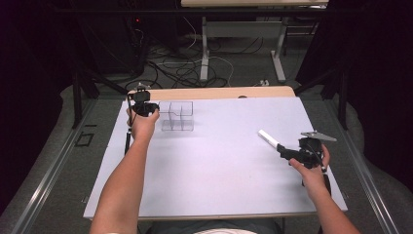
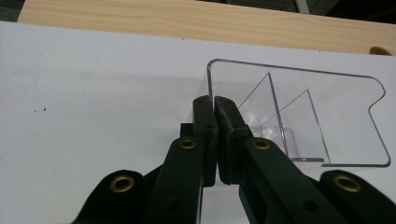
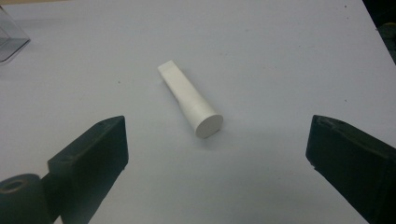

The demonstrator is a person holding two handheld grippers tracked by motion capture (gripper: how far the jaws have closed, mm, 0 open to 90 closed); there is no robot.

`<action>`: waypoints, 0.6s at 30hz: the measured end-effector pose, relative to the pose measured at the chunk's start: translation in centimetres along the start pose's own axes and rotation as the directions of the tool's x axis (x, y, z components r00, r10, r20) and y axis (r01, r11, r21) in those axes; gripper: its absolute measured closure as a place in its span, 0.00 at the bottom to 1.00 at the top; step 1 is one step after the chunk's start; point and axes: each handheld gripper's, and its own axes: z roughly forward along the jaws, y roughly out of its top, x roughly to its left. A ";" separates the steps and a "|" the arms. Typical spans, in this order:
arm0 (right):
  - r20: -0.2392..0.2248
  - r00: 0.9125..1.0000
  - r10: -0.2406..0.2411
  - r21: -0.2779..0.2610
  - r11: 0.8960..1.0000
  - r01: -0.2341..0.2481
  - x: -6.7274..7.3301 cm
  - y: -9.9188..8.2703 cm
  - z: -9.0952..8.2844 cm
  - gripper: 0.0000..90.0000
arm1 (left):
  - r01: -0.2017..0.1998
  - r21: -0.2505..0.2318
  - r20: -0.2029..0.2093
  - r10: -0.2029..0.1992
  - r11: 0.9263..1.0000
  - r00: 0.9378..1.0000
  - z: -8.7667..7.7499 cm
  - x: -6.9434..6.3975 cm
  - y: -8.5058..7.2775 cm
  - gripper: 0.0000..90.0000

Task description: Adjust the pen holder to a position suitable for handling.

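The left gripper (image 2: pixel 214 100) is closed on the near wall of the clear box (image 2: pixel 299 116), which stands at the far left of the table (image 1: pixel 219 161), near the wooden edge (image 2: pixel 196 21). The right gripper (image 3: pixel 217 140) is wide open; the white tube (image 3: pixel 189 99) lies on the table just beyond its jaws, untouched.

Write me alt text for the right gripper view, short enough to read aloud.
A white tube lies on the pale table, its round cap end toward the camera, ahead of the right gripper, whose two black fingers stand wide apart and do not touch it. A corner of a clear plastic organizer shows at the upper left.
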 end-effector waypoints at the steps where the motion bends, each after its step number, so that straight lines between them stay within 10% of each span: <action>1: 0.000 1.000 0.001 0.001 1.000 -0.001 0.0 0.0 0.0 0.06 | 0.000 0.000 0.000 0.000 1.000 1.000 0.0 0.0 0.0 0.99; 18: -0.001 1.000 0.012 -0.001 1.000 -0.012 0.3 0.1 -0.1 0.06 | 0.010 0.003 0.050 -0.010 1.000 0.999 -1.8 -1.8 -3.4 0.99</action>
